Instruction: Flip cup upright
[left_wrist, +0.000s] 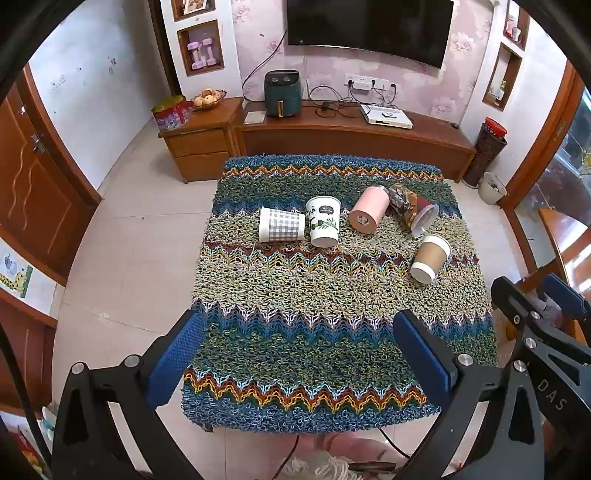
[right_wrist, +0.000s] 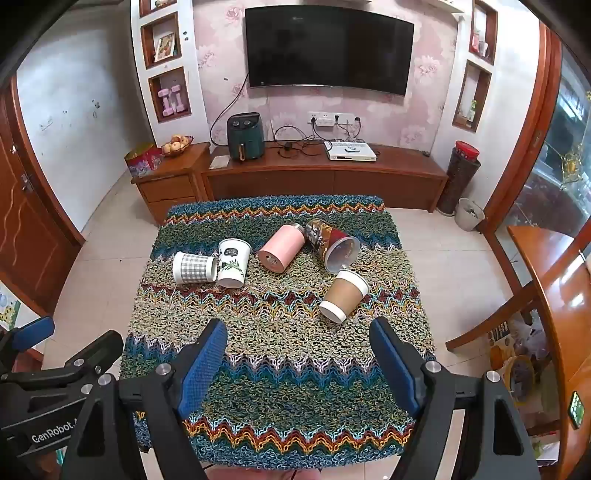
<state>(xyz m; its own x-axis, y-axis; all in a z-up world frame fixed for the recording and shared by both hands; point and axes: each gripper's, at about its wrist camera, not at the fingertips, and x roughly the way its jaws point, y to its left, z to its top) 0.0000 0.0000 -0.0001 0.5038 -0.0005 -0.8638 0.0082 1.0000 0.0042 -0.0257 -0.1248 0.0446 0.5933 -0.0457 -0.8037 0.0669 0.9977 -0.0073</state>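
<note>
Several cups lie on their sides on a table covered by a knitted zigzag cloth (left_wrist: 332, 332): a grey checked cup (left_wrist: 281, 229), a white panda cup (left_wrist: 323, 220), a pink cup (left_wrist: 369, 215), a dark patterned cup with a clear rim (left_wrist: 413, 210), and a brown paper cup with white lid (left_wrist: 430, 263). They also show in the right wrist view: checked cup (right_wrist: 194, 267), panda cup (right_wrist: 233, 263), pink cup (right_wrist: 280, 248), patterned cup (right_wrist: 332, 243), brown cup (right_wrist: 345, 295). My left gripper (left_wrist: 299, 354) and right gripper (right_wrist: 299, 363) are open and empty above the table's near part.
A wooden TV cabinet (left_wrist: 351, 136) with an air fryer (left_wrist: 282, 94) stands behind the table under a wall TV (left_wrist: 369, 26). A wooden table and chair (right_wrist: 535, 314) are at the right. A tiled floor (left_wrist: 140, 240) surrounds the table.
</note>
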